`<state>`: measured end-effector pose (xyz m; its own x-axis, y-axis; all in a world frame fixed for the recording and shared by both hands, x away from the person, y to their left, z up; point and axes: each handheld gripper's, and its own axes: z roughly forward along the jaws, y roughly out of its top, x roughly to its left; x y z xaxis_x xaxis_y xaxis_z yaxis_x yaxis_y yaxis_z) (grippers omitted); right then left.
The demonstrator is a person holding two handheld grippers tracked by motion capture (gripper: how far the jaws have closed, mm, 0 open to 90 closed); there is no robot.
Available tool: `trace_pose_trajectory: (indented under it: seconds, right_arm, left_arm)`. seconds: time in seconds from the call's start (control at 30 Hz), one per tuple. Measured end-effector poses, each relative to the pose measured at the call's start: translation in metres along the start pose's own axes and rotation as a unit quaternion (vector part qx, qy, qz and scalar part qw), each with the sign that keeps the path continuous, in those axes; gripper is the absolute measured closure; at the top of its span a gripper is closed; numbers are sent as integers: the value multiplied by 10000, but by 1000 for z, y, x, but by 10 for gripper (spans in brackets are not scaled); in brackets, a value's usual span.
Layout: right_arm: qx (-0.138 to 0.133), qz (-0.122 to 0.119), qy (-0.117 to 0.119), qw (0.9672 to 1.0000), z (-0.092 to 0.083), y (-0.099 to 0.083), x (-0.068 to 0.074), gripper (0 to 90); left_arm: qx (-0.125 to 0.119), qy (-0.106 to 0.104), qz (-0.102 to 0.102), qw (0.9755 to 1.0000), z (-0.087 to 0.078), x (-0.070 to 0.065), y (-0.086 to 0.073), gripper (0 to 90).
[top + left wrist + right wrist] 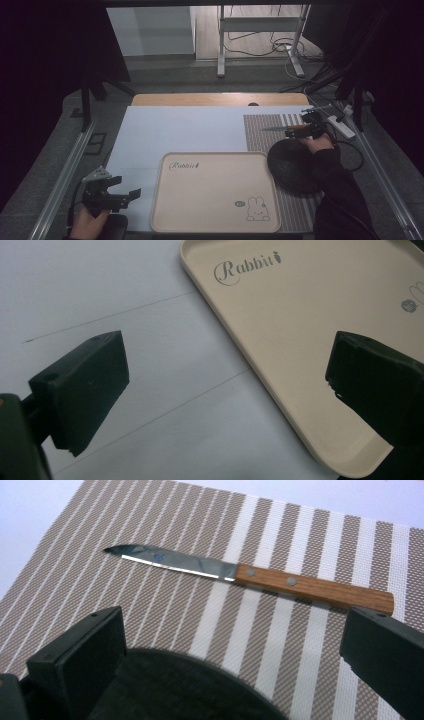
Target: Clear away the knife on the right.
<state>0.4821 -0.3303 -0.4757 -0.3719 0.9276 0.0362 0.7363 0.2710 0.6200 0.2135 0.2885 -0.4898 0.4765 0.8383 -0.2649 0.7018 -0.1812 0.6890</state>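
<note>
The right gripper point(230, 645) hangs with jaws spread wide, just short of the wooden-handled steel knife point(250, 575) lying flat on the brown-and-white striped woven placemat point(165, 610), beside a round black dish point(175, 690); the left gripper point(225, 390), likewise spread, hovers at the beige rabbit-printed tray point(300, 340).

One knife point(250, 576), one tray point(165, 200), one placemat point(260, 132), seemingly one dark dish point(290, 167).

a beige rabbit tray point(215, 227) lies beside a striped placemat point(260, 127) bearing a round black plate point(292, 167).
</note>
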Motion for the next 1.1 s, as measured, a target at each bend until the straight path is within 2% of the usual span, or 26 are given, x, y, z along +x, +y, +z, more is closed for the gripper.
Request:
trace_pose_trajectory:
  seconds: [0.2,0.4,0.6,0.73,0.87,1.03,1.1]
  right_arm:
    - [94,86,-101,9999,13,6,-10,0]
    - [154,86,-232,9996,21,12,-13,17]
    - [149,63,-234,9996,24,16,-19,235]
    - [177,-1,-237,9996,25,17,-25,448]
    - [207,53,-122,9997,25,18,-32,689]
    - [212,114,-6,9997,27,20,-40,893]
    - [203,82,-59,9997,29,22,-42,897]
  left_arm:
    - [-1,-7,-9,10000,0,0,0,38]
    - [6,2,-3,10000,0,0,0,38]
    - [4,0,-3,10000,0,0,0,38]
    - [9,1,-9,10000,0,0,0,38]
    - [11,2,-10,10000,0,0,0,38]
    - [13,1,-12,10000,0,0,0,39]
    - [13,1,-14,10000,0,0,0,39]
